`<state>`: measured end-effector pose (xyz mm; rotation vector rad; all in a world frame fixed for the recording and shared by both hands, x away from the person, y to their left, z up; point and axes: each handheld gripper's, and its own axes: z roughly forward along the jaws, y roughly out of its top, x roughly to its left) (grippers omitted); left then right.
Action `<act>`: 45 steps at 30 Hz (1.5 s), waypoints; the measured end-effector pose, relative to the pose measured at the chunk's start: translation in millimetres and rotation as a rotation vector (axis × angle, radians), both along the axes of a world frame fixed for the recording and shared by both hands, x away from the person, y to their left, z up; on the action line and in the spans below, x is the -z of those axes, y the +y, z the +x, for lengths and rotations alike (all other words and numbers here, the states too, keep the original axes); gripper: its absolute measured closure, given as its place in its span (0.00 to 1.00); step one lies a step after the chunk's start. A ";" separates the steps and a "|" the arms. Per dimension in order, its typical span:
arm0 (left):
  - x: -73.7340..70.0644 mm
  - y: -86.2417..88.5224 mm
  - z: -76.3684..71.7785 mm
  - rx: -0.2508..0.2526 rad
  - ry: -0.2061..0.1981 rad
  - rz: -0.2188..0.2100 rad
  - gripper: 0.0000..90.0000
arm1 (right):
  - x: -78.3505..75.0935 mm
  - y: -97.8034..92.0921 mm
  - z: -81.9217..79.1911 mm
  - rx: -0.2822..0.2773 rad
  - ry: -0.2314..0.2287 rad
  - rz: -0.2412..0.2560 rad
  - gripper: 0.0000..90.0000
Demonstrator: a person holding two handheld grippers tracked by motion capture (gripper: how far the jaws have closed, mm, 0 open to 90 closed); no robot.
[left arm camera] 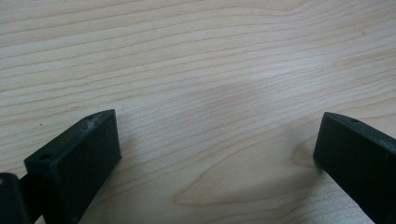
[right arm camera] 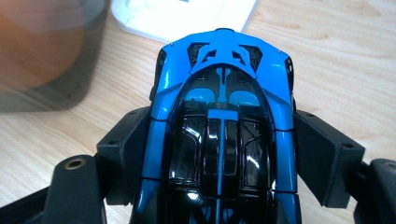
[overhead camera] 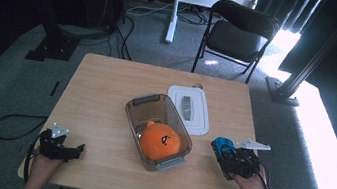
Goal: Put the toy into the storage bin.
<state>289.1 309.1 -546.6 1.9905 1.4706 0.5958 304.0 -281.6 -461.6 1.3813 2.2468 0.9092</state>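
Fingers (right arm camera: pixel 322 158) clamped on blue toy car (right arm camera: pixel 223 126) at lower right, left gripper (overhead camera: pixel 63 149) wide and empty, car not yet in bin (overhead camera: pixel 155 103) beside orange plush (overhead camera: pixel 159 141).

Light wooden table (overhead camera: pixel 100 94), clear plastic bin (overhead camera: pixel 138 119) at centre, white lid (overhead camera: pixel 200 122) flat just beside it

The toy car (right arm camera: pixel 222 121) is glossy blue with a black cabin and black panels, a thin blue stripe running down its middle. It sits upright, clamped at its flanks between the right gripper's (overhead camera: pixel 228 156) black fingers (right arm camera: pixel 327 154), one end pointing away from the hand. In the high view the toy car (overhead camera: pixel 223 145) is at the wooden surface's (overhead camera: pixel 105 100) right side, near the front edge.
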 end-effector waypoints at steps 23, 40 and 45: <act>0.0 0.0 0.0 0.000 0.000 0.000 0.01 | -57.8 39.5 15.9 -0.098 -0.081 0.023 0.28; 0.0 0.0 0.1 0.000 -0.001 0.001 0.01 | -76.0 76.5 29.0 -0.170 -0.086 0.024 0.28; 0.0 0.1 0.1 0.001 -0.001 0.001 0.01 | -77.4 89.2 35.0 -0.183 -0.078 0.029 0.28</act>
